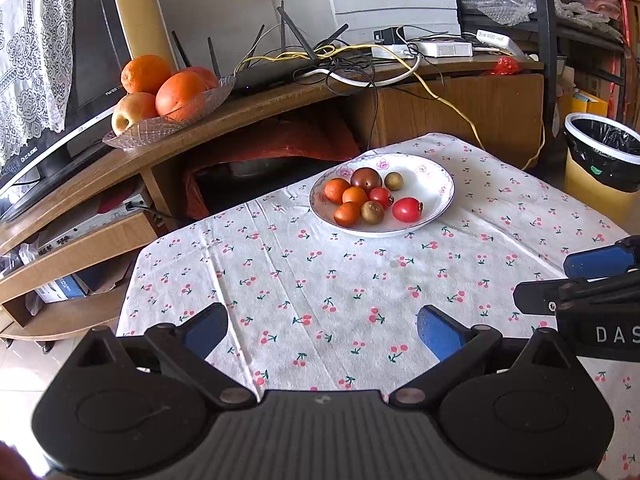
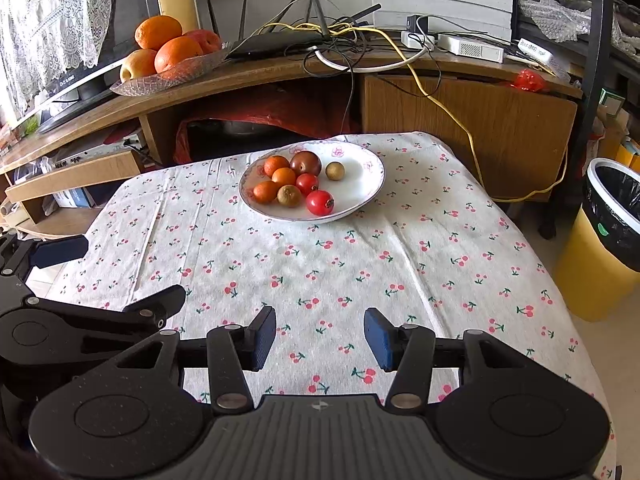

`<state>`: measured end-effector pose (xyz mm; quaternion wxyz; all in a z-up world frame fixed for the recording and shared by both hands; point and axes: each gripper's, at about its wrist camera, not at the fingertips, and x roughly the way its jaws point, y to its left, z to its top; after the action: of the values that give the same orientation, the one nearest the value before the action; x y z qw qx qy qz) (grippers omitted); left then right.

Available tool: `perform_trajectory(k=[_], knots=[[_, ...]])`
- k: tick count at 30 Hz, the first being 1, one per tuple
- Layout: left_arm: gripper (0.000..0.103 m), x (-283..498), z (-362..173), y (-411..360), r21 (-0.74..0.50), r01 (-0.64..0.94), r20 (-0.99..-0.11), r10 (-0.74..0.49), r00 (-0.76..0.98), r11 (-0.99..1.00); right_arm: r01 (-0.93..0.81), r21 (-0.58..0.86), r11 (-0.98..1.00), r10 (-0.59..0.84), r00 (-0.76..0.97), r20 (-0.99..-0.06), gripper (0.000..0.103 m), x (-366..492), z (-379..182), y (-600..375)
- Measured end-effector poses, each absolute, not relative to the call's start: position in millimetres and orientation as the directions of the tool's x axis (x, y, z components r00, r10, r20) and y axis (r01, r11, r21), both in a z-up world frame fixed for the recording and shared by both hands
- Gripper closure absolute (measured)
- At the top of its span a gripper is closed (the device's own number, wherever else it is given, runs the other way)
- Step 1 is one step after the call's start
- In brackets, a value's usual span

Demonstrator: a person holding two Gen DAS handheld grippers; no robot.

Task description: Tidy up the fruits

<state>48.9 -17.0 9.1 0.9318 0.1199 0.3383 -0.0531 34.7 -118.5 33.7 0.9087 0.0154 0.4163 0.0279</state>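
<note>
A white floral plate (image 1: 434, 192) (image 2: 360, 184) sits at the far side of the cherry-print tablecloth. It holds several small fruits: orange ones (image 1: 347, 214) (image 2: 266, 192), red tomatoes (image 1: 407, 209) (image 2: 319, 202), a dark plum (image 1: 365, 179) (image 2: 305, 163) and brown-green fruits (image 1: 393, 181) (image 2: 335, 171). My left gripper (image 1: 322, 330) is open and empty above the near table. My right gripper (image 2: 320, 338) is open and empty, also well short of the plate. Each gripper shows at the other view's edge.
A glass dish (image 1: 168, 120) (image 2: 168, 76) with oranges and apples stands on the wooden TV cabinet behind the table, beside a TV, routers and tangled cables (image 1: 340, 60). A yellow bin (image 1: 600, 168) (image 2: 608, 240) with a black liner stands right of the table.
</note>
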Motion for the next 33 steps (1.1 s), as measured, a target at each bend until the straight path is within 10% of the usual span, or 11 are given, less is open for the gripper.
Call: perform_trajectory(k=[33], knots=[[0.0, 24, 4, -14, 0.208, 0.169, -0.647, 0.006, 0.763, 0.963, -0.044, 0.026, 0.999, 0.048, 0.633, -0.773, 0.058, 6, 28, -108]])
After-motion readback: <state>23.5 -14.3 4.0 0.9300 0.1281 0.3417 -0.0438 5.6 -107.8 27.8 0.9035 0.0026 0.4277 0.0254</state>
